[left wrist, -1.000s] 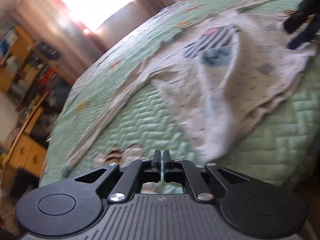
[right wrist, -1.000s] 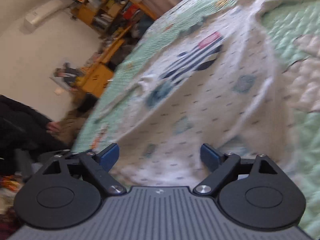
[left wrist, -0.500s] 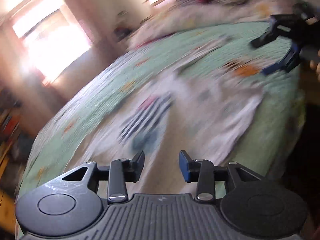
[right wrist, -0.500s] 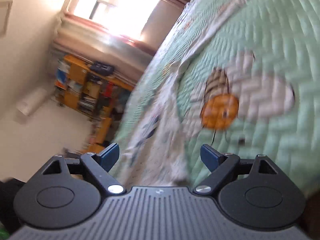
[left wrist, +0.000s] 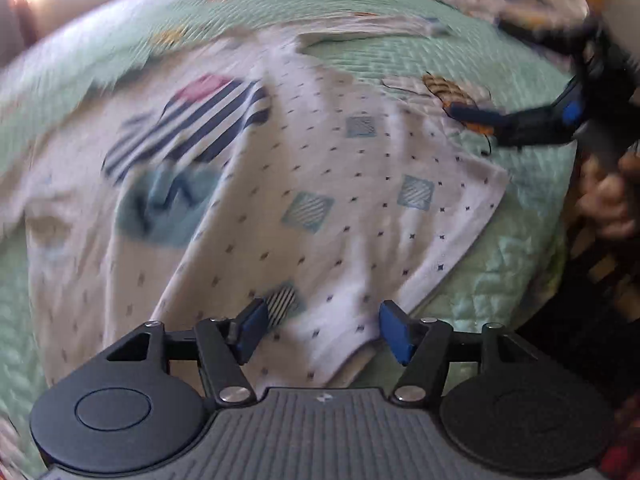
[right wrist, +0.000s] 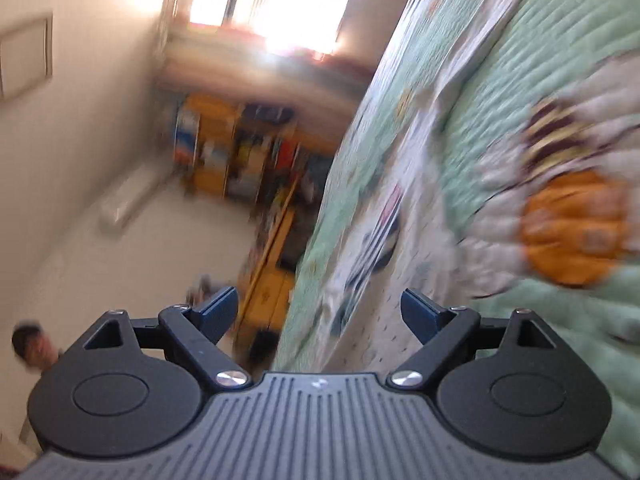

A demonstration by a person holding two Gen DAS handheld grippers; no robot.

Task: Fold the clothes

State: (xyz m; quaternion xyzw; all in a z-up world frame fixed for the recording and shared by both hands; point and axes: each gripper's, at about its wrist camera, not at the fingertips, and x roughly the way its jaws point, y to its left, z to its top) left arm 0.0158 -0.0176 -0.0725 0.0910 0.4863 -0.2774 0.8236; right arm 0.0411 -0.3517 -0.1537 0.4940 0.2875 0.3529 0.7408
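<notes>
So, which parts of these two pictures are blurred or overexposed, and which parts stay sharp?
Left wrist view: the left tongs are sharp, the patterned shirt is fairly clear near them but smeared at its striped patch, and the right tongs are streaked. Right wrist view: the window is blown out, the shelves and quilt are motion-blurred; only the tongs stay crisp.

left gripper (left wrist: pixel 320 330): black linkages, blue pads, silver screws, ribbed grey body | right gripper (right wrist: pixel 320 312): same build, navy pads
</notes>
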